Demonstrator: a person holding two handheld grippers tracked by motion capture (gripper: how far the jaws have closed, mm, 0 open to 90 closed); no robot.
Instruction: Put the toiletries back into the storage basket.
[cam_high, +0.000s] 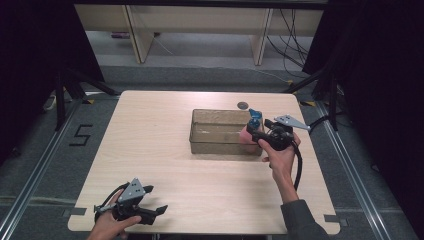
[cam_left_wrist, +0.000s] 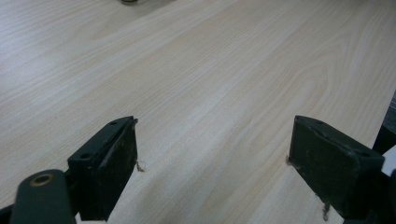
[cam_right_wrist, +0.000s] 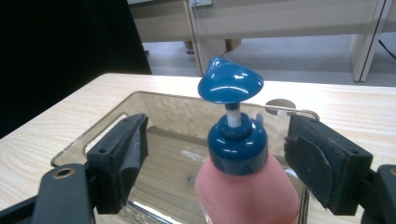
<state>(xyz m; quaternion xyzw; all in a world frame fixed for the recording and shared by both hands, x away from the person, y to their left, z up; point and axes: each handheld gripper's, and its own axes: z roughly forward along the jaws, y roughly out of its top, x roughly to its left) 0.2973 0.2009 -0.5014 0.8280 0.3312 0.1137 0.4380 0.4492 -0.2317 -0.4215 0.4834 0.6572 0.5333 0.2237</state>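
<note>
Bottle (cam_right_wrist: 246, 189), pink with a blue pump top, stands upright between the jaws of the right gripper (cam_right_wrist: 219, 163). In the right gripper view a gap shows on each side between the pads and the blue collar, so the jaws stand wide at that height. Whether they press the pink body lower down I cannot tell, since that part lies below the frame.

Going by size: the table (cam_high: 150, 150) of pale wood lies under both grippers. Just ahead of the right gripper's jaws sits the clear bin (cam_high: 220, 131), a see-through tray with handle slots in its rim. The bottle (cam_high: 248, 131) is at the bin's near right corner, by the rim, with its blue pump head rising above the jaws.

Well apart from all this, the left gripper (cam_high: 159, 210) rests at the table's near left edge in the person's hand. Its jaws are spread wide over bare wood, with nothing between them (cam_left_wrist: 212, 154).
</note>
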